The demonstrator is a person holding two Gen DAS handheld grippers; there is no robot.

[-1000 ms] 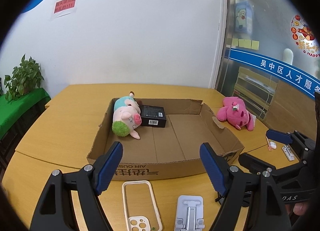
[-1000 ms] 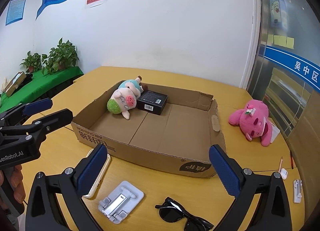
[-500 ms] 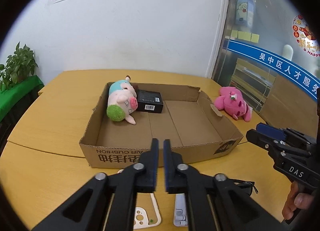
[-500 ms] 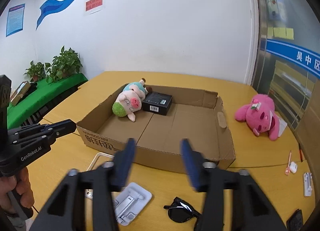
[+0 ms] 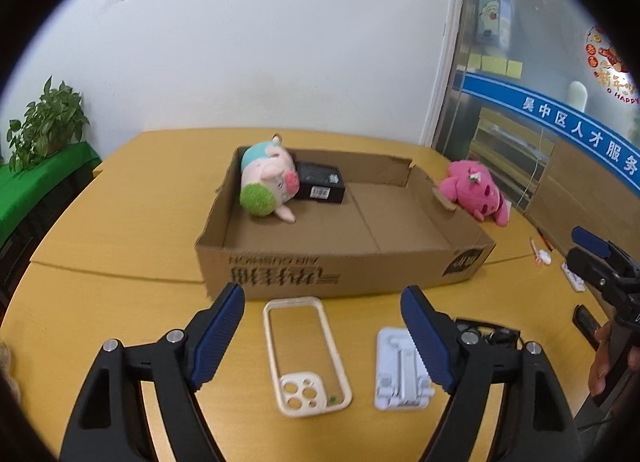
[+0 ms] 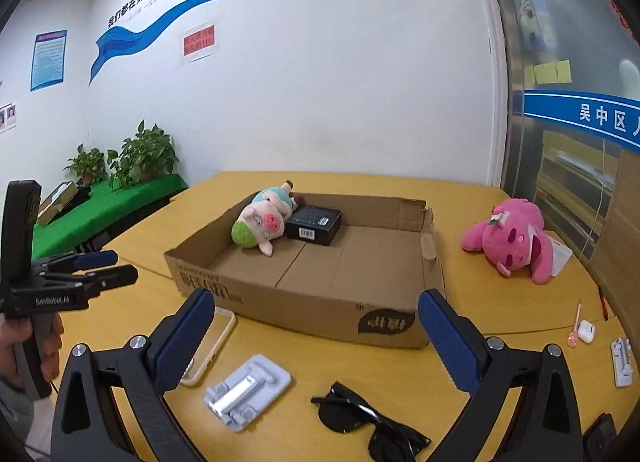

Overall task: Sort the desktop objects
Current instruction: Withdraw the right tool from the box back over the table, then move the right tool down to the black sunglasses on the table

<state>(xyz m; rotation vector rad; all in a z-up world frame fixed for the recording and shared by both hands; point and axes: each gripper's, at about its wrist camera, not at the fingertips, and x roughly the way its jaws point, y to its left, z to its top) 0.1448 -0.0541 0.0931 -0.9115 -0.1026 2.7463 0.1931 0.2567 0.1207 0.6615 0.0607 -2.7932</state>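
Note:
A shallow cardboard box [image 5: 340, 274] [image 6: 304, 302] sits mid-table with a pig plush [image 5: 268, 182] [image 6: 260, 222] and a black box [image 5: 320, 182] [image 6: 316, 222] inside. In front of it lie a beige phone case [image 5: 306, 358] [image 6: 208, 346], a white phone stand [image 5: 402, 374] [image 6: 248, 384] and black sunglasses [image 6: 368, 418] [image 5: 492, 334]. A pink plush [image 5: 476, 190] [image 6: 508, 246] lies right of the box. My left gripper [image 5: 324, 334] is open and empty above the phone case. My right gripper [image 6: 316, 342] is open and empty above the stand and sunglasses.
White earbuds case and a pink pen [image 6: 582, 328] lie at the right, with a small white holder [image 6: 622, 362] and a dark object [image 6: 600, 434] near the edge. Potted plants [image 6: 140, 158] stand on a green-covered bench at the left. A wall is behind the table.
Both grippers went from open to nearly shut half a second ago and stand open again now. The left view dropped closer to the phone case.

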